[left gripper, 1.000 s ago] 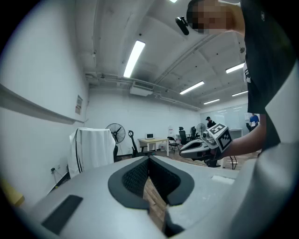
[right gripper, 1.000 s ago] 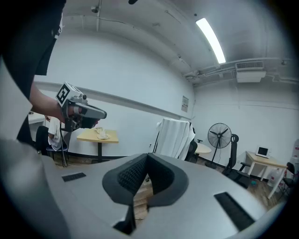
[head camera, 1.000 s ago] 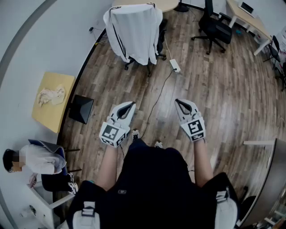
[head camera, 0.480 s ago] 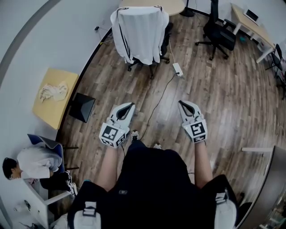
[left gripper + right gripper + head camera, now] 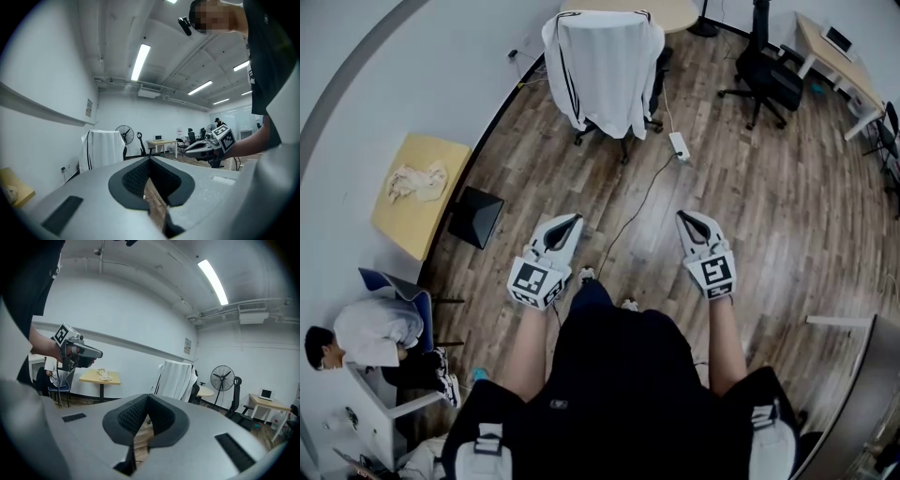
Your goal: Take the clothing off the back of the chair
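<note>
Head view: the left gripper (image 5: 574, 219) and right gripper (image 5: 682, 216) sit side by side above the wooden plank floor (image 5: 750, 206), well apart from the white black-striped garment (image 5: 605, 70); the garment hangs over the back of the black wheeled office chair (image 5: 660, 61) near the wall; a white power strip (image 5: 680, 145) and its dark cable (image 5: 626, 216) lie on the floor between. Only the gripper views show both pairs of jaws closed together with nothing gripped, and a black pedestal fan (image 5: 221, 377) beside the chair; a yellow square table (image 5: 408, 220) bearing a crumpled cream cloth (image 5: 417, 181) stands at left.
</note>
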A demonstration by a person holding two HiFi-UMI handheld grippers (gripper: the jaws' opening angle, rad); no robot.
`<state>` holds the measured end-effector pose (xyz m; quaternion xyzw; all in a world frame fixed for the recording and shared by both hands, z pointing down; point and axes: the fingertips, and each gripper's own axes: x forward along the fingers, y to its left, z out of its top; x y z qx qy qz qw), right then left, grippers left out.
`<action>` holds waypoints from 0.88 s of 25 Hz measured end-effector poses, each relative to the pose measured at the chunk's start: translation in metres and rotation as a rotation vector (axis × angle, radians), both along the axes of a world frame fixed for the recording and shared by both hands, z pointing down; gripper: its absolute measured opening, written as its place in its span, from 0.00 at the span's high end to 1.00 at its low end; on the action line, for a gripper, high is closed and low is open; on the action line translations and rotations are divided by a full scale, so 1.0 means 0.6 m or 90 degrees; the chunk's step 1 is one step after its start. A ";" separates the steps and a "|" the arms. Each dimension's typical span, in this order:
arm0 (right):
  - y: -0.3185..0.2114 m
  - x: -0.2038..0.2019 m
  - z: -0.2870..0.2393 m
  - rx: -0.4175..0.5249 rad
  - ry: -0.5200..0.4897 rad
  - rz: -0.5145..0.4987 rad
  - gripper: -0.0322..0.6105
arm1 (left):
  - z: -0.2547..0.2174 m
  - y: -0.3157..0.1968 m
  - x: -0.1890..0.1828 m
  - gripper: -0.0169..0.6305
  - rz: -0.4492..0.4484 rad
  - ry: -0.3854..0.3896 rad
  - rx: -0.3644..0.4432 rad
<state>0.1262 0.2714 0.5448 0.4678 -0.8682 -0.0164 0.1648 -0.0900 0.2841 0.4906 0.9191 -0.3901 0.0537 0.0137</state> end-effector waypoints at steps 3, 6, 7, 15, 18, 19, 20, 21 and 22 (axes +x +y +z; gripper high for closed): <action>-0.001 -0.001 -0.002 0.008 -0.002 -0.007 0.96 | 0.003 0.000 -0.003 0.97 -0.006 0.001 -0.005; -0.005 -0.003 0.000 0.005 0.002 -0.009 0.96 | 0.002 -0.006 -0.008 0.97 -0.008 0.004 -0.004; -0.007 -0.003 0.002 0.003 0.002 -0.008 0.96 | 0.002 -0.009 -0.007 0.97 -0.008 0.005 -0.002; -0.039 -0.017 0.013 -0.009 0.017 -0.003 0.96 | 0.015 -0.055 -0.019 0.97 0.000 0.021 -0.012; -0.061 -0.014 0.013 -0.015 0.026 -0.002 0.96 | 0.012 -0.085 -0.017 0.97 -0.001 0.031 -0.010; -0.071 -0.013 0.012 -0.016 0.027 0.000 0.96 | 0.010 -0.094 -0.016 0.97 0.001 0.033 -0.009; -0.080 -0.014 0.011 -0.016 0.028 0.002 0.96 | 0.010 -0.103 -0.017 0.97 0.003 0.035 -0.008; -0.089 -0.016 0.010 -0.016 0.029 0.002 0.96 | 0.010 -0.112 -0.020 0.97 0.004 0.037 -0.008; -0.099 -0.020 0.010 -0.016 0.031 0.002 0.96 | 0.012 -0.122 -0.024 0.97 0.004 0.038 -0.010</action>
